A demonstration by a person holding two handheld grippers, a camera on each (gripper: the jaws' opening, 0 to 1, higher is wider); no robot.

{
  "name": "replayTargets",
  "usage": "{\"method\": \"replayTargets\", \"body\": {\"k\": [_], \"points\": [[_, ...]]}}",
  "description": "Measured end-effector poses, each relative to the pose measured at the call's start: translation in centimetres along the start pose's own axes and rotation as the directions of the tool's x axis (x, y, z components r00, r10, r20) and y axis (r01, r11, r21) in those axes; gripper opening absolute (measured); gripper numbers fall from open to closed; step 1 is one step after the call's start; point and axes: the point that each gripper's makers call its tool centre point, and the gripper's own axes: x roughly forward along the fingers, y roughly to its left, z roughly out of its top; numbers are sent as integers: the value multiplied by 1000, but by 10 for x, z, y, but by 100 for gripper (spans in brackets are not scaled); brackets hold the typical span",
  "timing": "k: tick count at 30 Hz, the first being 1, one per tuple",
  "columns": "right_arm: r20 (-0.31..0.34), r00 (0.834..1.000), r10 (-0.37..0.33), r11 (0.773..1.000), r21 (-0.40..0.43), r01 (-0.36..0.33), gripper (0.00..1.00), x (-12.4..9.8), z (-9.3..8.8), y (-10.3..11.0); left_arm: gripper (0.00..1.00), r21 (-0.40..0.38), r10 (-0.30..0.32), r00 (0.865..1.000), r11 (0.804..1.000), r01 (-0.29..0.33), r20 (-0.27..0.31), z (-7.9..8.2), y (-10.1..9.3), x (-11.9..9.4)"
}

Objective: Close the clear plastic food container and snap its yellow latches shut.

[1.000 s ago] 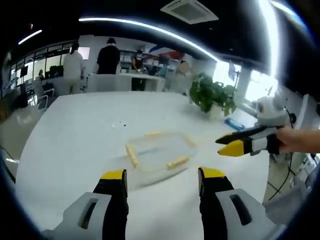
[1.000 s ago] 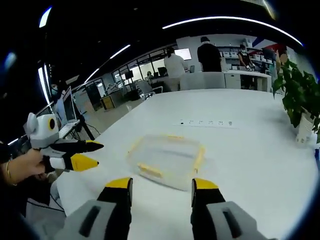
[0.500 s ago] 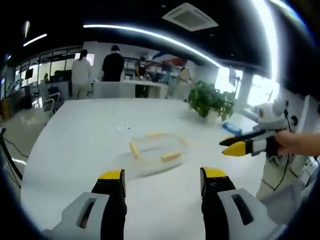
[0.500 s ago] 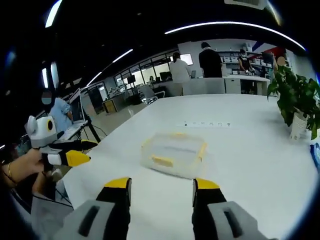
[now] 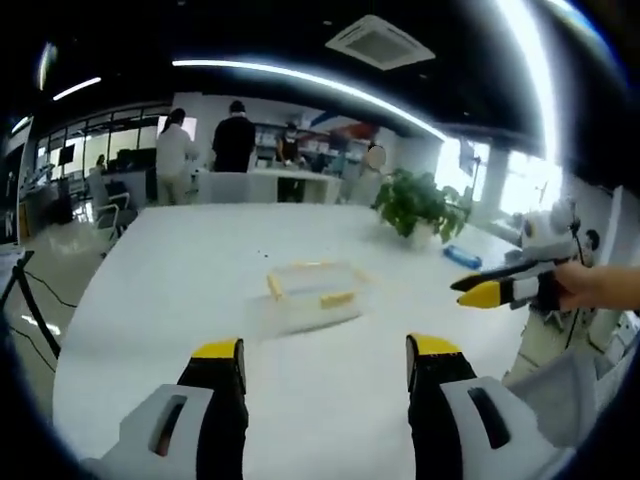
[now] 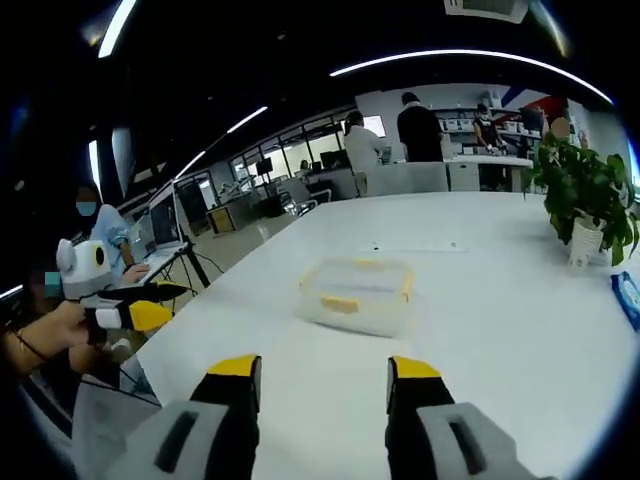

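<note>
Both grippers released, clear of the container.
We see the left gripper (image 5: 322, 362) and the right gripper (image 6: 324, 377) with jaws spread, gripping nothing, above the white table (image 6: 480, 330). The clear plastic food container (image 6: 360, 293) sits lid-on at 12 o'clock of each, well apart; yellow latches (image 5: 337, 299) lie along its edges. A potted plant (image 6: 583, 195) stands at 2 o'clock.

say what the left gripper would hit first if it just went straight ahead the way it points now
Probably the clear container with yellow latches. It lies on the white table ahead of the open left gripper, slightly left of centre. Bare table lies in between, and depth is hard to judge.
</note>
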Motion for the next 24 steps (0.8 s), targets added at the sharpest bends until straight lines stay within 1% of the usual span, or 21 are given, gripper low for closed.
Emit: {"method": "replayTargets", "body": {"k": [2, 6, 7, 9, 11, 15, 17, 19, 22, 24], "points": [[-11, 1000, -9, 1000, -20, 9, 49, -5, -4, 0, 65, -10, 2, 1000, 1000, -2, 3, -3, -1, -5], [-4, 1000, -10, 1000, -5, 10, 50, -16, -10, 4, 64, -16, 9, 1000, 1000, -9, 12, -6, -2, -16], [-2, 1000, -11, 1000, -6, 11, 50, -18, -11, 5, 64, -16, 19, 1000, 1000, -19, 22, -5, -1, -20], [-2, 1000, -14, 1000, -9, 14, 50, -22, -15, 9, 65, -3, 26, 999, 1000, -25, 25, -5, -1, -27], [-1, 1000, -12, 1000, -8, 12, 50, -26, -17, 11, 67, 26, 14, 999, 1000, -15, 31, -4, -4, -33], [-3, 1000, -13, 1000, -11, 13, 50, -32, -22, 16, 67, 7, 24, 998, 1000, -25, 56, -4, -2, -43], [0, 1000, -15, 1000, -13, 15, 50, -35, -24, 18, 67, -2, 33, 998, 999, -33, 58, -5, 0, -47], [8, 1000, -22, 1000, -17, 22, 50, -38, -24, 18, 67, -7, 36, 998, 999, -36, 59, -7, 0, -50], [19, 998, -57, 997, -56, 58, 50, -43, -24, 15, 68, -5, 37, 998, 999, -36, 56, -10, 0, -54], [24, 998, -66, 996, -60, 67, 51, -46, -25, 16, 68, -2, 32, 998, 999, -32, 54, -12, -2, -56]]}}
